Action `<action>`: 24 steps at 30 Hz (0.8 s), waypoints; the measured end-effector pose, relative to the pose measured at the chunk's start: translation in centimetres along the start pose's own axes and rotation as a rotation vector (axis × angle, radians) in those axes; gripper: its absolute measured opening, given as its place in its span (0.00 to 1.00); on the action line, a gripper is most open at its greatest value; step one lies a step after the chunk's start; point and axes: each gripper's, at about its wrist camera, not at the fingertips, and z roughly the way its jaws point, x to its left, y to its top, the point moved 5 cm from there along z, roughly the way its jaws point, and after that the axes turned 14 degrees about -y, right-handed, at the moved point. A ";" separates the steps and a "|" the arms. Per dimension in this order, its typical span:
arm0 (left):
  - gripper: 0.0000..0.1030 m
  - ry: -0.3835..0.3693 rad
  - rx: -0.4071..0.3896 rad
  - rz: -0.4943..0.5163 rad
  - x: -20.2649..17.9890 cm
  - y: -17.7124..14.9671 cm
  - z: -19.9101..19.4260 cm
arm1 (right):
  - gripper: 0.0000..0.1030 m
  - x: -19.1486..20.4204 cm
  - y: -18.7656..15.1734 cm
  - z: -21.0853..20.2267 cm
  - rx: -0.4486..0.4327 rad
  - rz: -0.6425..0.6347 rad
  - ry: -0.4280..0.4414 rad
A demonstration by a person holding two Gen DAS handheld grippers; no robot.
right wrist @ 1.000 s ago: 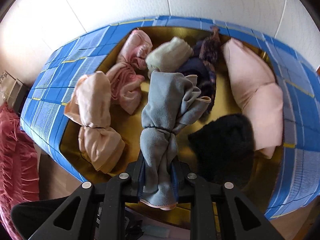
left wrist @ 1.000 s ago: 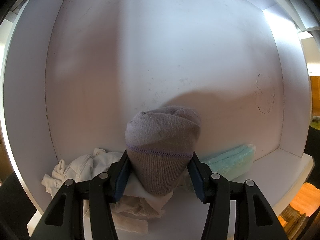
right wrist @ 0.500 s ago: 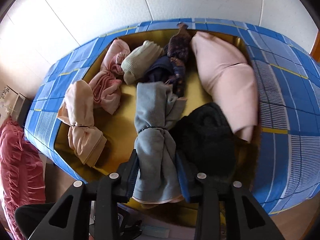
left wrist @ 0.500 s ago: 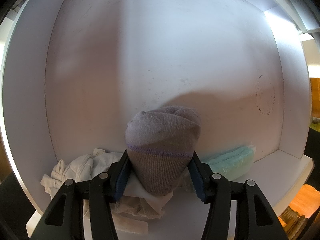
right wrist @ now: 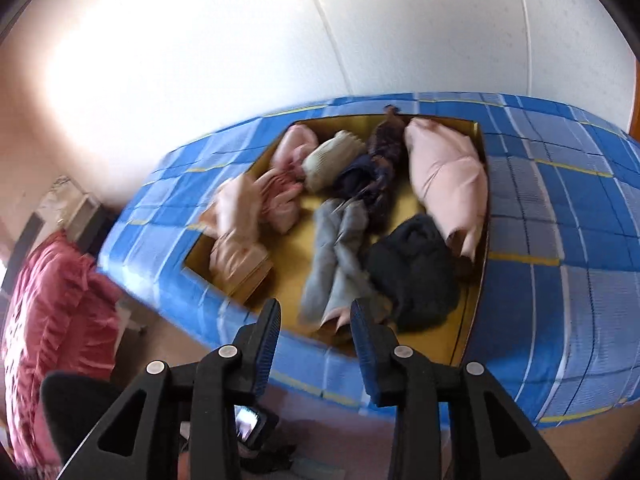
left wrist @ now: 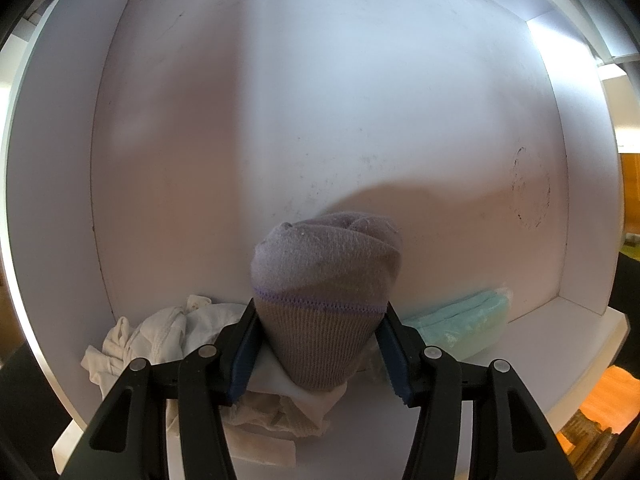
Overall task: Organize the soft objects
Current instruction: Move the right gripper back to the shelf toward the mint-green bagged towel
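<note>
Left gripper: clamped on rolled sock inside white cupboard. Right gripper: jaws parted, empty, above grey bundle in blue box.

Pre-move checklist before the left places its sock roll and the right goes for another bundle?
1. Left hand-held gripper clamped on the grey sock roll: ok.
2. Bare white shelf beyond the roll: ok.
3. White cloths and teal pack crowd the shelf's near edge: not ok.
4. Right hand-held gripper empty, pads apart: ok.
5. Grey-blue bundle lying in the yellow bin: ok.
6. Right view sharp: not ok, blurred.
</note>
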 end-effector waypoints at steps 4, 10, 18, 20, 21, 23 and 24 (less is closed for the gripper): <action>0.54 -0.002 -0.001 -0.001 -0.1 0.0 0.0 | 0.35 1.0 -4.1 -0.3 0.017 -0.068 0.034; 0.52 -0.038 -0.026 -0.036 0.4 0.1 -0.6 | 0.35 0.9 -10.4 3.0 0.161 -0.073 0.033; 0.52 -0.120 -0.099 -0.124 1.6 0.6 -2.2 | 0.35 1.4 -20.7 13.2 0.595 -0.123 -0.060; 0.52 -0.138 -0.123 -0.147 1.9 0.7 -2.7 | 0.35 2.4 -22.1 14.9 0.651 -0.167 -0.056; 0.52 -0.148 -0.133 -0.161 2.1 0.7 -2.9 | 0.36 2.8 -22.6 15.5 0.672 -0.177 -0.042; 0.52 -0.159 -0.147 -0.179 2.6 0.7 -3.2 | 0.37 3.8 -23.2 16.7 0.711 -0.196 -0.020; 0.52 -0.158 -0.154 -0.186 2.9 0.7 -3.4 | 0.37 4.2 -23.4 17.3 0.719 -0.212 -0.022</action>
